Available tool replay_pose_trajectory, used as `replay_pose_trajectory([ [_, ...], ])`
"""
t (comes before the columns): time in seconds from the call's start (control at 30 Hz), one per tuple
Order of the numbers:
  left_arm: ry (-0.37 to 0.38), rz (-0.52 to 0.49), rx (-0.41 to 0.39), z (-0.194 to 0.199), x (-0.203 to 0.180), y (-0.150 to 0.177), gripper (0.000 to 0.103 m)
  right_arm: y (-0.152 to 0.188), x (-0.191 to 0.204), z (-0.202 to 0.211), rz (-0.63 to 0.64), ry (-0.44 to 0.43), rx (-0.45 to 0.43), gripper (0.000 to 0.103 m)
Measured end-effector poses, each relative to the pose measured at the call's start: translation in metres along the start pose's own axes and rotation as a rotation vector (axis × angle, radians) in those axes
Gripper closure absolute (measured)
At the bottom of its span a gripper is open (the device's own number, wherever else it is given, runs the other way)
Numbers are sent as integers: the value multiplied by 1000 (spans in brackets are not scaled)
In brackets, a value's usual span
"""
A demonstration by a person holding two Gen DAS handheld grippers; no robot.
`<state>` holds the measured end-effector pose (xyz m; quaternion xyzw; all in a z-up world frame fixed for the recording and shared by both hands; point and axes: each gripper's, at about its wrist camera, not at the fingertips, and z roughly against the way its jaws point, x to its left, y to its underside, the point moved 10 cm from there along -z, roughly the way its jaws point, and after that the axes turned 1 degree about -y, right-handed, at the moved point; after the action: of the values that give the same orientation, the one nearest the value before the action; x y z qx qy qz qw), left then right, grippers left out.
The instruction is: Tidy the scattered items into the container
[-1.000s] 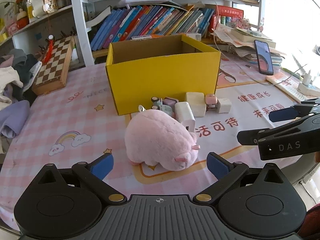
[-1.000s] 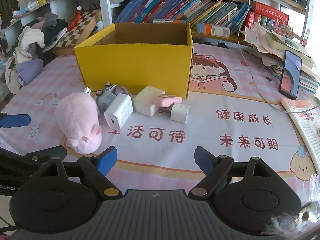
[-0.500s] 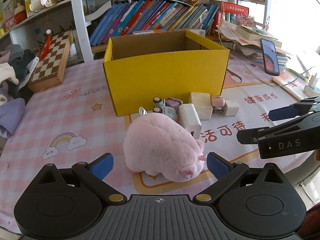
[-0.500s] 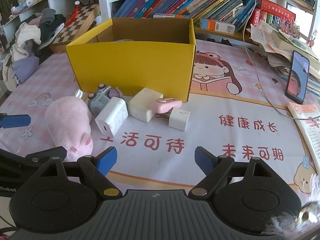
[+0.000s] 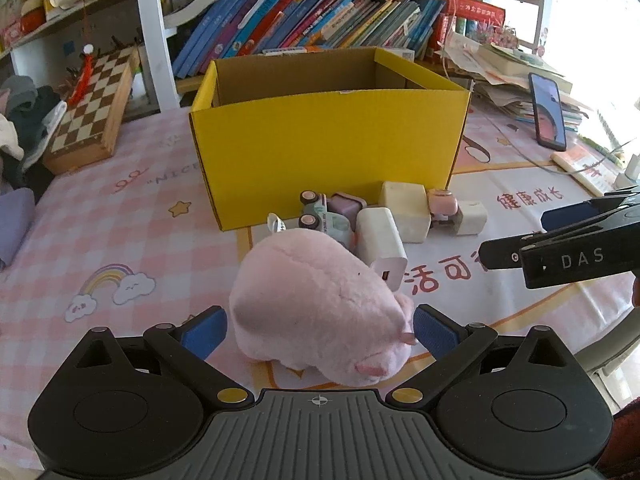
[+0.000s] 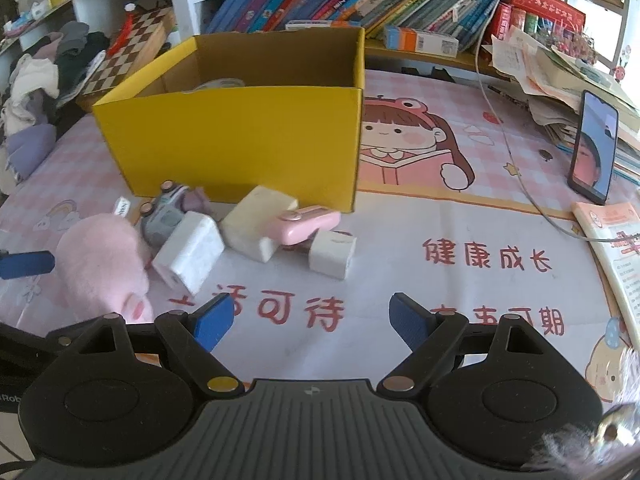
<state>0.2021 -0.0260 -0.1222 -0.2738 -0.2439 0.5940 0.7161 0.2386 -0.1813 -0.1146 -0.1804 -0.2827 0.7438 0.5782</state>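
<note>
Pink plush pig (image 5: 320, 304): lies on the patterned tablecloth (image 5: 120, 240) in front of the yellow box (image 5: 328, 140), between my left gripper (image 5: 318, 330)'s spread blue pads, which hold nothing. I judge it light, soft and squashy, unlikely to slip or break, best pinched across the plump middle of the body. Right gripper (image 6: 312, 320): also spread and empty, short of the white charger (image 6: 188, 252) and the small hard pieces clustered by the box.

Pink-checked table (image 6: 460, 216) bears yellow box (image 6: 240, 140), plush pig (image 5: 316, 304), chargers (image 6: 188, 254).
</note>
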Motion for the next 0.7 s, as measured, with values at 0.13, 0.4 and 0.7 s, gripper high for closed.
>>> replay_pose_trajectory([
  [0.13, 3, 14, 4, -6, 1, -2, 2, -3, -3, -5, 6, 2, 13, 20],
  [0.4, 17, 27, 23, -15, 1, -5, 1, -12, -10, -19, -1, -3, 28, 23],
  [0.7, 34, 71, 54, -23, 6, -3, 1, -20, -13, -40, -12, -14, 63, 41],
])
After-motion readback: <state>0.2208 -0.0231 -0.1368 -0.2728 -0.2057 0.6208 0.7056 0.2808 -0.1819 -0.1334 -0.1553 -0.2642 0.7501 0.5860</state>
